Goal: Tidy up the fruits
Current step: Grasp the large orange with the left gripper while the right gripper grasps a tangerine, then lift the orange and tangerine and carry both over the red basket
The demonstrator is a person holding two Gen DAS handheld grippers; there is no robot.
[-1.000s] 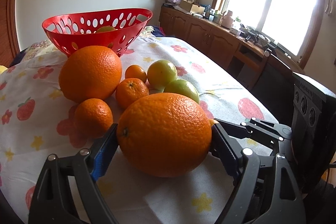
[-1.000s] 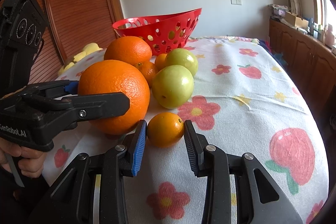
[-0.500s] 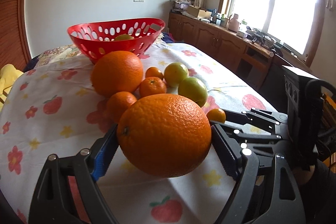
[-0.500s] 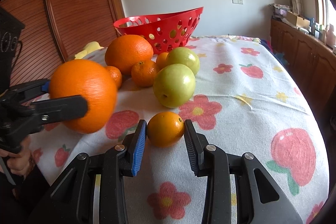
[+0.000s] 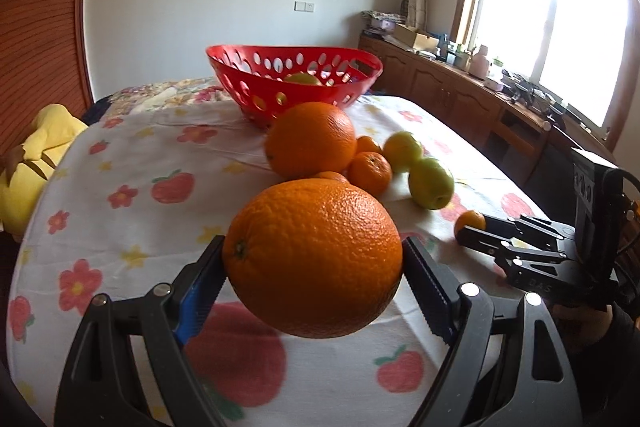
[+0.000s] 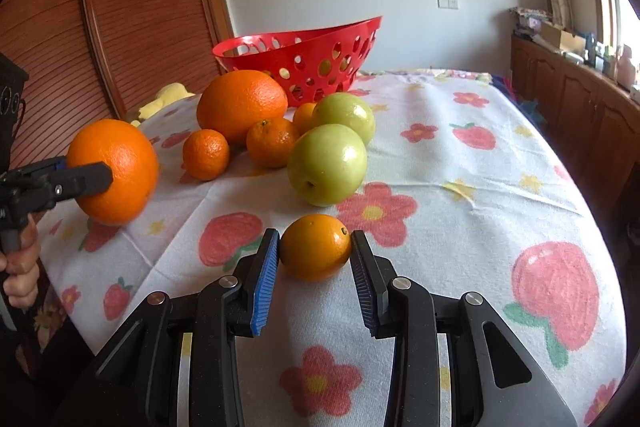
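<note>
My left gripper [image 5: 314, 269] is shut on a big orange [image 5: 312, 257] and holds it above the flowered tablecloth; the orange also shows in the right wrist view [image 6: 114, 171]. My right gripper [image 6: 314, 257] has its jaws touching both sides of a small orange [image 6: 315, 247] that rests on the cloth. A red perforated basket [image 5: 292, 83] stands at the far end with one fruit inside. In front of it lie another big orange [image 5: 311, 139], small mandarins [image 5: 370, 173] and two green fruits [image 5: 431, 183].
A wooden sideboard [image 5: 460, 99] with clutter runs along the right under the window. A yellow soft toy [image 5: 28, 163] lies off the table's left edge. A wooden slatted door [image 6: 132, 11] stands to the left.
My left gripper has lifted the big orange and drawn it back and left, away from the fruit pile. My right gripper has stayed around the small orange.
</note>
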